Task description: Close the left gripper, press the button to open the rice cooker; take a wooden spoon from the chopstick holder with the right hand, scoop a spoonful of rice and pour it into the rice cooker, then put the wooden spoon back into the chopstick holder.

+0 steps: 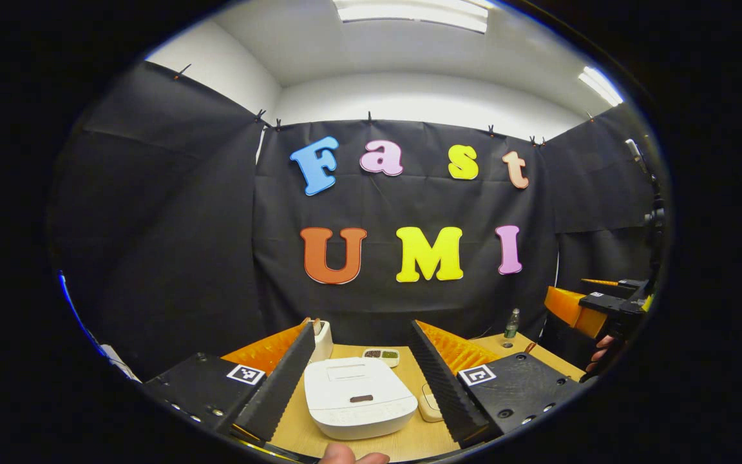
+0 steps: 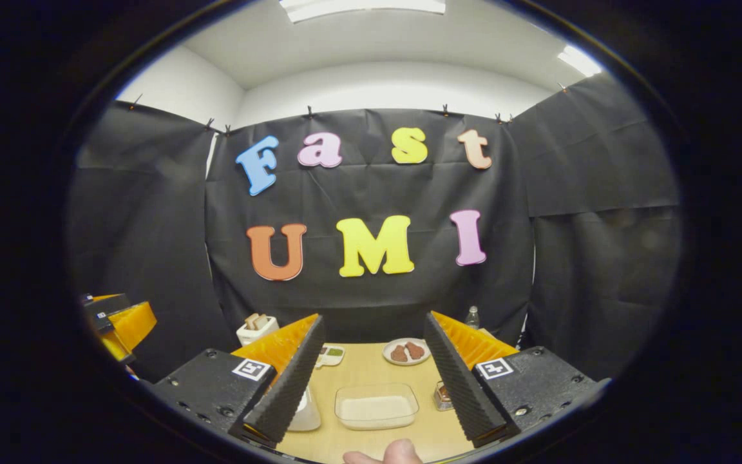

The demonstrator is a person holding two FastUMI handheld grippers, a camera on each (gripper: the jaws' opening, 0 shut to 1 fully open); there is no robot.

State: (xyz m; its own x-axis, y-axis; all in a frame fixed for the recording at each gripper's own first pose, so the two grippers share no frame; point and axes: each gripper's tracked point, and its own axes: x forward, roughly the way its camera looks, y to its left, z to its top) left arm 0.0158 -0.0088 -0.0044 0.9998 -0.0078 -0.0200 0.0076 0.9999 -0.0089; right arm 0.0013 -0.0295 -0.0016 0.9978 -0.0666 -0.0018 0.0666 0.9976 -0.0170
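In the left gripper view a white rice cooker (image 1: 358,396) with its lid down sits on the wooden table, right between my open left gripper (image 1: 361,380) fingers and below them. Its dark button (image 1: 361,399) faces me on the lid. A white chopstick holder (image 1: 323,338) with wooden handles stands behind the left finger; the right gripper view shows it as chopstick holder (image 2: 257,330) at the far left. My right gripper (image 2: 374,380) is open above a clear container of rice (image 2: 376,407). The right gripper (image 1: 603,309) also appears far right in the left gripper view, held by a hand.
A small two-part sauce dish (image 1: 381,355) lies behind the cooker. A plate with brown food (image 2: 406,352) and a bottle (image 2: 472,316) stand at the back of the table (image 2: 364,367). A small jar (image 2: 443,395) sits beside the rice container. A fingertip (image 2: 387,453) shows at the bottom edge.
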